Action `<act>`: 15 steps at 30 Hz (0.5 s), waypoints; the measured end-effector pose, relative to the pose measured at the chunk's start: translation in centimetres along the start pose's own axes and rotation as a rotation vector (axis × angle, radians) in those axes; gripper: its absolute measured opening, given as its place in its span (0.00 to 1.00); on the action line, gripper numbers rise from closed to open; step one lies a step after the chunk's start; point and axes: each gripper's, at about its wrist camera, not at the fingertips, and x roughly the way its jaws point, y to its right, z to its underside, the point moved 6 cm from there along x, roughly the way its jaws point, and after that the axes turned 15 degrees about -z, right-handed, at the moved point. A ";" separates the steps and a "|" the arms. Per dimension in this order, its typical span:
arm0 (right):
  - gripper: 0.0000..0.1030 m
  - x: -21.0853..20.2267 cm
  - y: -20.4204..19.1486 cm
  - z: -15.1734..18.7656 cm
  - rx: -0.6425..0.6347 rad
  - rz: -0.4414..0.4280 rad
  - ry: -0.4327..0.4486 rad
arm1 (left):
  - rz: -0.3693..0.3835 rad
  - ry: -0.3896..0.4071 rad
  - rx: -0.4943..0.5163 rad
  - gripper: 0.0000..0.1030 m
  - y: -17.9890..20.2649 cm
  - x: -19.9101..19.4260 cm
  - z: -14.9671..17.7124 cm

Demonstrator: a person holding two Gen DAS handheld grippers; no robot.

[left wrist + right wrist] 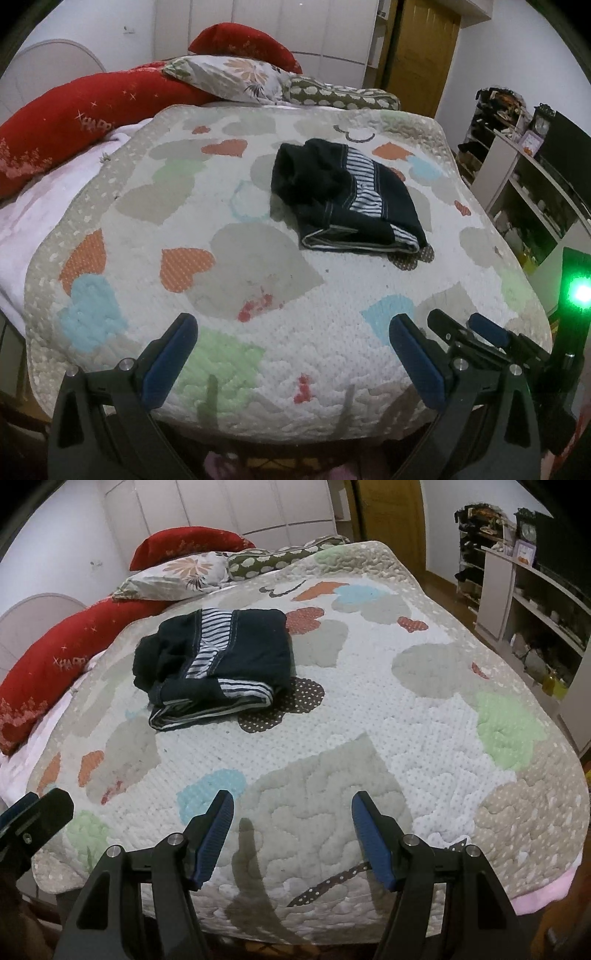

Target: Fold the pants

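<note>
Left wrist view, left gripper [291, 328]: angled down over the near edge of the bed, blue-padded jaws spread wide with only quilt between them, holding nothing.
Left wrist view, pants [343, 199]: dark navy with a striped lining, lay in a folded bundle on the patchwork quilt [221, 258], right of centre and toward the far half, well apart from the gripper.
Left wrist view, right gripper [465, 325]: its black fingers poked in at the near right, just beside the left gripper's right finger.
Right wrist view, right gripper [291, 805]: tilted down above the near quilt edge, jaws parted wide and empty.
Right wrist view, pants [218, 664]: sat far left on the quilt, near the red pillow [55, 664].
Right wrist view, left gripper [33, 816]: a finger tip showed at the near left edge.
</note>
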 end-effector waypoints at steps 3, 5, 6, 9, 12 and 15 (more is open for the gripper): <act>0.69 0.0 0.2 0.1 0.011 0.006 -0.003 | -0.005 -0.007 0.006 1.00 0.1 0.2 0.1; 0.69 0.0 0.4 0.1 0.014 0.008 -0.002 | -0.009 -0.011 0.009 1.00 0.2 0.2 0.2; 0.69 0.0 0.4 0.0 0.012 0.008 -0.002 | -0.012 -0.013 0.012 1.00 0.2 0.3 0.2; 0.70 0.0 0.4 0.0 0.008 0.008 -0.004 | -0.025 -0.012 0.019 1.00 0.2 0.3 0.3; 0.70 0.1 0.5 0.1 0.004 0.012 -0.006 | -0.041 -0.006 0.026 1.00 0.2 0.3 0.3; 0.71 0.2 0.5 0.1 0.002 0.017 -0.010 | -0.044 -0.003 0.029 1.00 0.2 0.3 0.3</act>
